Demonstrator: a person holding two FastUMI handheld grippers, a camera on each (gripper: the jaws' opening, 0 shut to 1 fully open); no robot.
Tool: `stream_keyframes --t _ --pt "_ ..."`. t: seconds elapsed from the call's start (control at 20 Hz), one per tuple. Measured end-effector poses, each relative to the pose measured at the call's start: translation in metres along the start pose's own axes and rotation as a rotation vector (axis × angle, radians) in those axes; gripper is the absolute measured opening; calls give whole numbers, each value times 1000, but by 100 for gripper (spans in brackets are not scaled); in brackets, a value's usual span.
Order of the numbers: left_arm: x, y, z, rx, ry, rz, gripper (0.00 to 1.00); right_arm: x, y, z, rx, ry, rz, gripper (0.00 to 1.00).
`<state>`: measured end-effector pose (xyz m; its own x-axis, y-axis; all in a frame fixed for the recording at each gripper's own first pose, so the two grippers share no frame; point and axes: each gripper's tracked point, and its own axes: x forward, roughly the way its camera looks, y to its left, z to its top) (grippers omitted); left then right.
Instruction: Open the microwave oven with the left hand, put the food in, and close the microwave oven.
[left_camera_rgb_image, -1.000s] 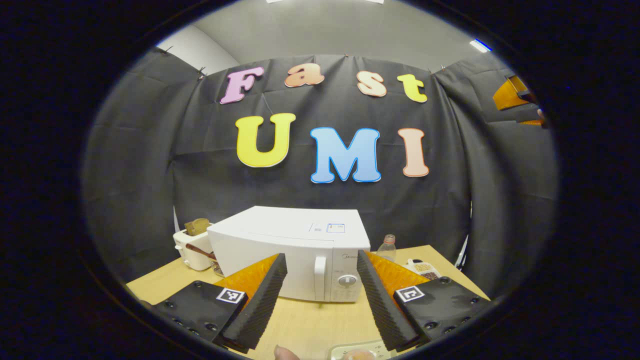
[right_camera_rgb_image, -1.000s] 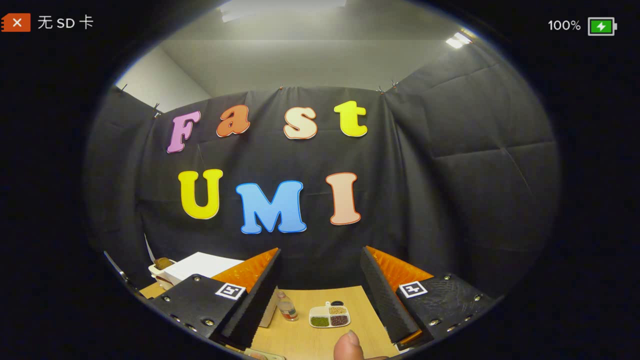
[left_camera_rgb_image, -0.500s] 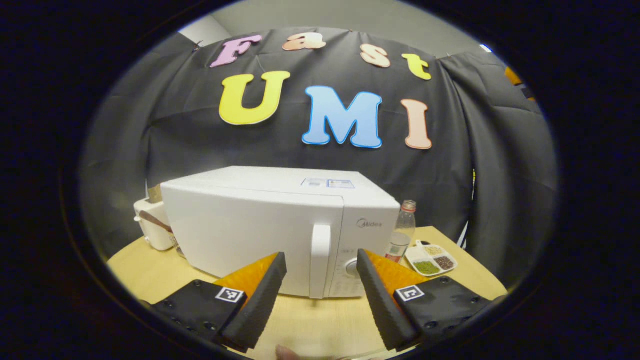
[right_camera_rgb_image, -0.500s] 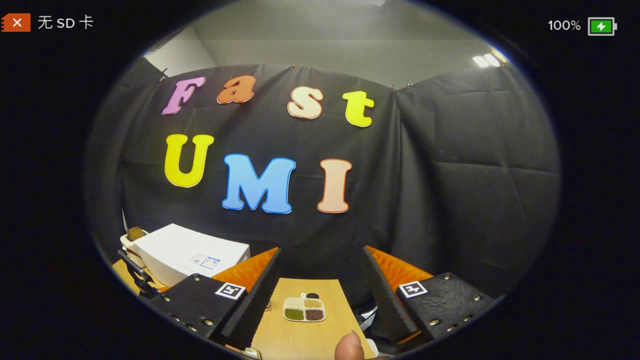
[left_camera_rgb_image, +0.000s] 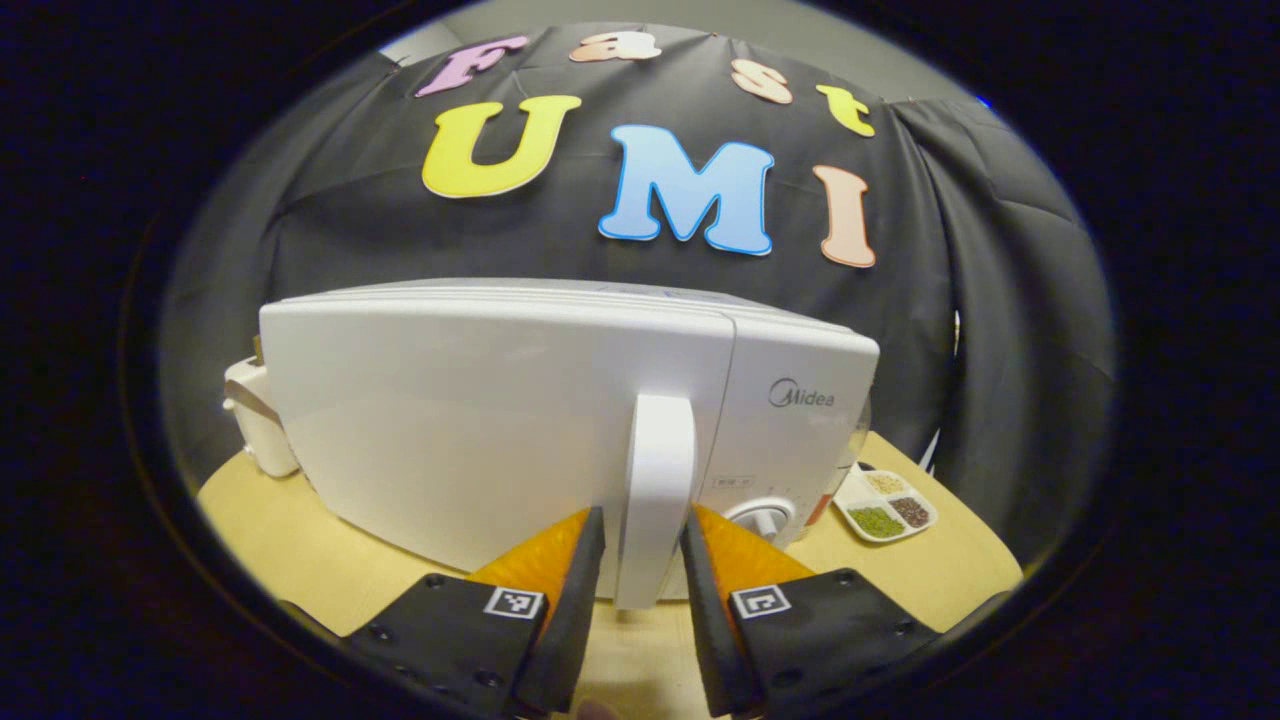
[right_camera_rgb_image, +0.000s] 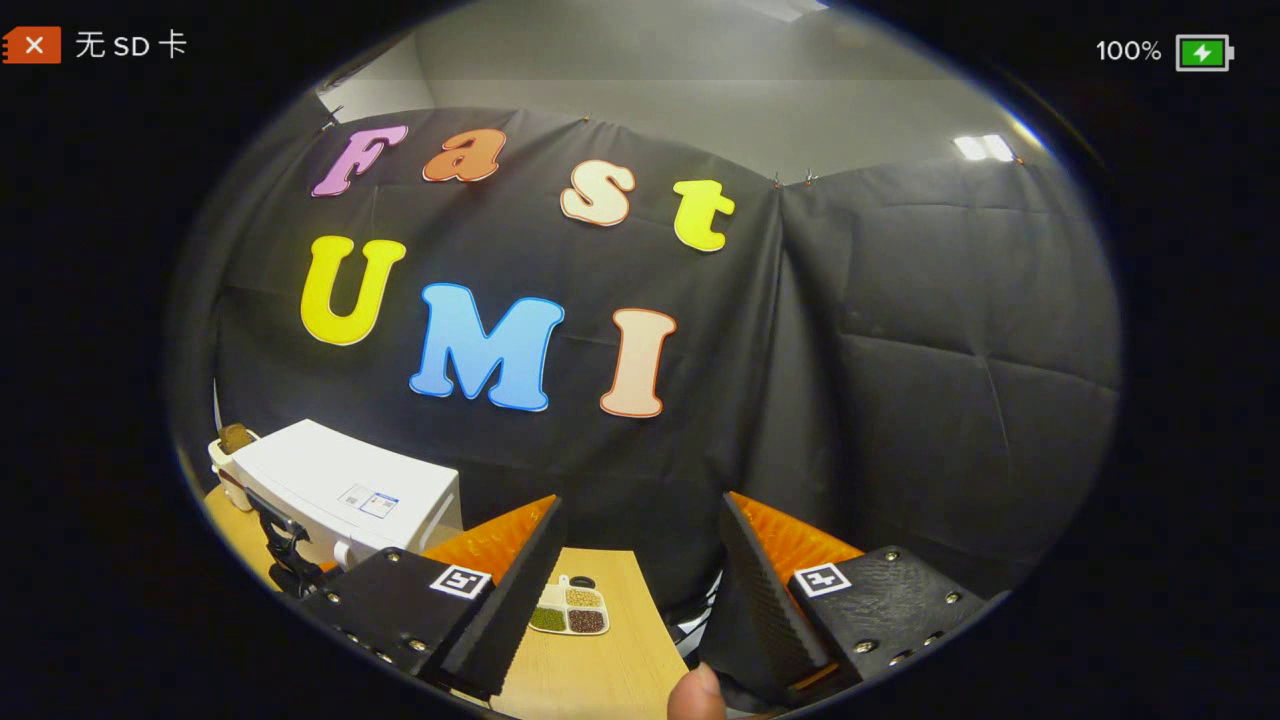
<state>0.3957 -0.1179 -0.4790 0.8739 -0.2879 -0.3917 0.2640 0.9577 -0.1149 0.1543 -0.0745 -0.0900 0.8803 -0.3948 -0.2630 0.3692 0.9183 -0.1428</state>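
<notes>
A white microwave oven (left_camera_rgb_image: 480, 420) stands close ahead on the wooden table (left_camera_rgb_image: 290, 560), its door closed. The upright white door handle (left_camera_rgb_image: 655, 480) sits between the fingers of my left gripper (left_camera_rgb_image: 640, 525), which is shut on its lower part, one finger against each side. In the right gripper view the microwave (right_camera_rgb_image: 340, 485) lies far off at the lower left. My right gripper (right_camera_rgb_image: 640, 545) hangs open above the table's right end (right_camera_rgb_image: 600, 665) with nothing between its fingers; a thumb tip (right_camera_rgb_image: 695, 695) shows at the bottom edge.
A small white sectioned dish of grains (left_camera_rgb_image: 885, 505) (right_camera_rgb_image: 567, 610) sits on the table right of the microwave. A white toaster (left_camera_rgb_image: 250, 420) (right_camera_rgb_image: 230, 450) stands behind the microwave's left side. Black cloth walls close in the booth.
My left gripper moved forward to the microwave and its fingers closed from wide open onto the door handle. The right gripper view swung a little to the right; that gripper stayed open.
</notes>
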Motion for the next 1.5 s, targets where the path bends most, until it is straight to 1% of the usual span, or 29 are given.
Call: stream_keyframes --t 0.1,0.15,0.2,0.3,0.35,0.4,0.45,0.5,0.65,0.75,0.8,0.85,0.9,0.95,1.0,1.1,1.2,1.25,1.3,1.4,1.45,1.5 --pt "0 0 -5 6 12 6 36 -4 -4 4 5 -9 -9 94" --pt "-1 0 -5 7 10 -1 39 -7 -5 5 10 -13 -10 94" --pt "0 0 -6 8 18 -13 31 -10 -5 4 13 -11 -9 94" --pt "-1 1 -10 13 27 -29 29 -17 -6 3 25 -9 -6 94" --pt "-1 0 -9 32 19 -28 24 -21 -6 6 35 -13 -2 94" --pt "-2 -1 -7 65 18 -28 21 -26 -5 8 51 -21 4 94" --pt "0 0 -12 77 20 -27 21 -32 -5 13 63 -35 8 94" --pt "0 1 -11 73 18 -28 14 -37 -7 19 67 -58 9 94" --pt "-2 0 -12 67 33 -30 14 -51 -13 33 72 -106 10 94" --pt "-3 0 -11 60 56 -35 14 -60 -17 37 99 -123 15 94" --pt "-3 1 -11 69 65 -33 12 -64 -18 37 112 -126 20 94" --pt "-2 0 -12 81 73 -32 14 -67 -17 38 122 -129 31 94" --pt "-7 0 -11 87 81 -33 14 -69 -17 39 124 -135 36 94" --pt "-3 0 -13 89 92 -35 10 -72 -19 42 123 -147 38 94" --pt "-4 0 -12 86 95 -38 11 -74 -21 44 117 -154 39 94" --pt "-4 0 -12 93 105 -37 10 -78 -22 42 104 -156 44 94" --pt "-5 0 -14 95 114 -33 11 -81 -22 41 101 -156 50 94" --pt "-11 1 -19 85 135 -26 13 -82 -23 41 99 -157 51 94" --pt "-23 3 -24 69 132 -18 11 -83 -24 39 97 -155 54 94" --pt "-59 14 -32 79 95 7 12 -83 -25 35 104 -155 54 94" --pt "-79 21 -38 84 76 18 9 -82 -24 33 115 -149 61 94" --pt "-98 30 -43 82 77 27 9 -83 -20 30 129 -143 76 94"
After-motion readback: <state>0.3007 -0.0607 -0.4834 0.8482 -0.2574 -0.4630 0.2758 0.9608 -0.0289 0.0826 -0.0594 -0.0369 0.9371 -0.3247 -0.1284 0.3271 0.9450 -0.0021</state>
